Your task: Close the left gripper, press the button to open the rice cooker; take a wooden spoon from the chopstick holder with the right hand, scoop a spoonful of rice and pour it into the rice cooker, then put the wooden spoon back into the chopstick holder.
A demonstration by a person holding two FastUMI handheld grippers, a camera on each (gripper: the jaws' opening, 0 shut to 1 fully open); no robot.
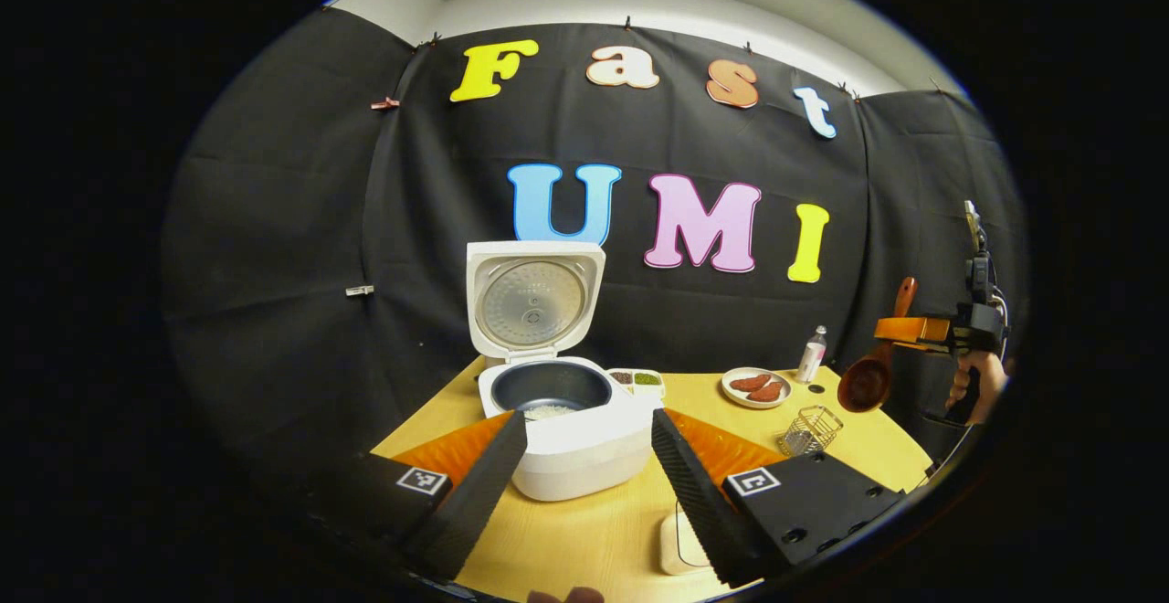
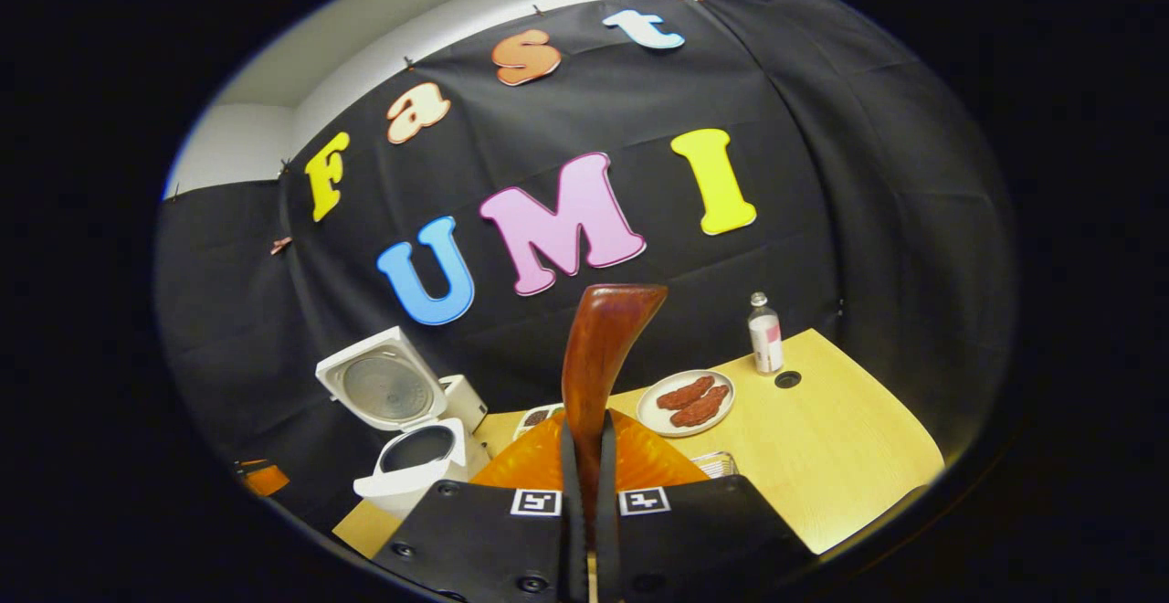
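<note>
right tongs (image 2: 585, 493) gripping wooden spoon (image 2: 598, 356), rice cooker (image 1: 566, 420) open

My two views are evenly lit from overhead; the bench (image 1: 584, 530) shines warm, shadows stay soft, edges bow hard, and my tongs (image 2: 584, 530) sit slightly blurred up close.

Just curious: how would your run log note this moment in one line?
rice cooker: lid open | left gripper: open | right gripper: shut on wooden spoon, above wire holder
</note>
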